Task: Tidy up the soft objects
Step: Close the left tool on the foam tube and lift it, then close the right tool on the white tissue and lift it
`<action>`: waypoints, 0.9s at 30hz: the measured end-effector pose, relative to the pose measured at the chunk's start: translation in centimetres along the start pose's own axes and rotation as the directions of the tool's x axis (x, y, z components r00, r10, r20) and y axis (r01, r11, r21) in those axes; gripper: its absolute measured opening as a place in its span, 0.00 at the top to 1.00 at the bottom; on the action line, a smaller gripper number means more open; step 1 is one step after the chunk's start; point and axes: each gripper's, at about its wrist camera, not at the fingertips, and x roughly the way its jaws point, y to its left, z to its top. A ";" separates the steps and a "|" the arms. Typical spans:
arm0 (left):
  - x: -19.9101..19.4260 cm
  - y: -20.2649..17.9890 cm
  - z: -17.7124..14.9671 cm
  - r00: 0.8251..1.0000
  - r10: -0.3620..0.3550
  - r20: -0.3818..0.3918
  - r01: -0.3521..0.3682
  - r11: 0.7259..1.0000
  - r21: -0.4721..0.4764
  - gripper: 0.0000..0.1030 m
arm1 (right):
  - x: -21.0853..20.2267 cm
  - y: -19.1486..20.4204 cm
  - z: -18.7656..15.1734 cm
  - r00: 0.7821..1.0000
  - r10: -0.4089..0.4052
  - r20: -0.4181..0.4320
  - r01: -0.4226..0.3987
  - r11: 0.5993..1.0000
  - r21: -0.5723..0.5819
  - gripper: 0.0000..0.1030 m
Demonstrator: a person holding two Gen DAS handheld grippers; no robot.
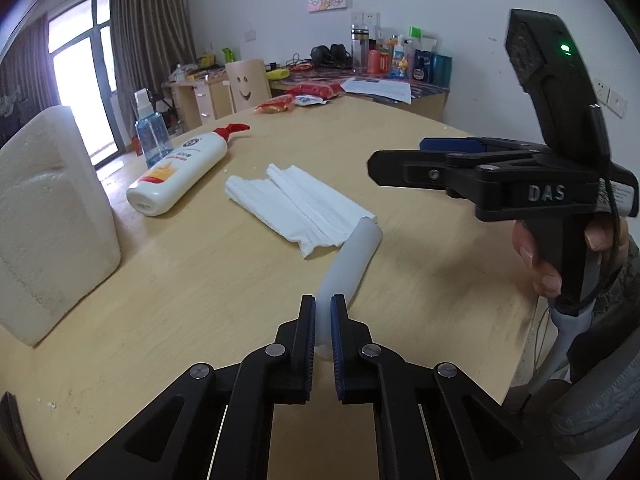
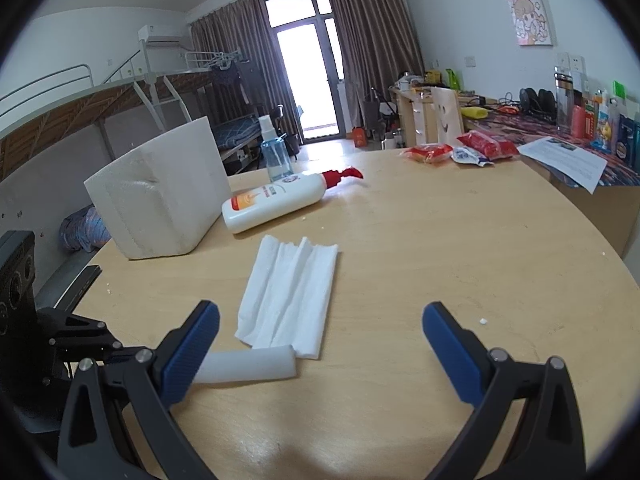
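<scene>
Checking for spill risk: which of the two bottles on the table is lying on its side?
The white pump bottle with the red nozzle lies on its side beside the foam block. The clear blue spray bottle behind it stands upright.

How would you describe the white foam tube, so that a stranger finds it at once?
On the round wooden table, find the unfolded tissue. The foam tube lies at its near edge. Unlike the flat tissue, it is a smooth cylinder.

Bare tabletop (image 2: 460, 248) lies open to the right of the tissue sheet (image 2: 290, 300). Left, a foam block (image 2: 160, 204) and a lying lotion bottle (image 2: 276, 200) crowd the way.
</scene>
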 end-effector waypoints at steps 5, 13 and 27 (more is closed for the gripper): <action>-1.4 0.1 -0.3 0.999 -0.024 0.038 0.024 1.000 -0.004 0.93 | 0.5 0.7 0.4 1.000 0.003 -0.020 -0.003 1.000 -0.014 0.00; -4.2 2.5 -1.6 0.996 0.027 0.089 -0.019 0.996 -0.090 0.93 | 1.7 2.9 1.0 0.999 0.007 -0.049 -0.009 0.999 -0.048 0.00; -7.0 6.4 -4.1 0.982 0.129 0.139 -0.097 0.972 -0.214 0.93 | 5.7 5.4 1.9 0.989 0.007 -0.146 -0.015 0.998 -0.054 0.01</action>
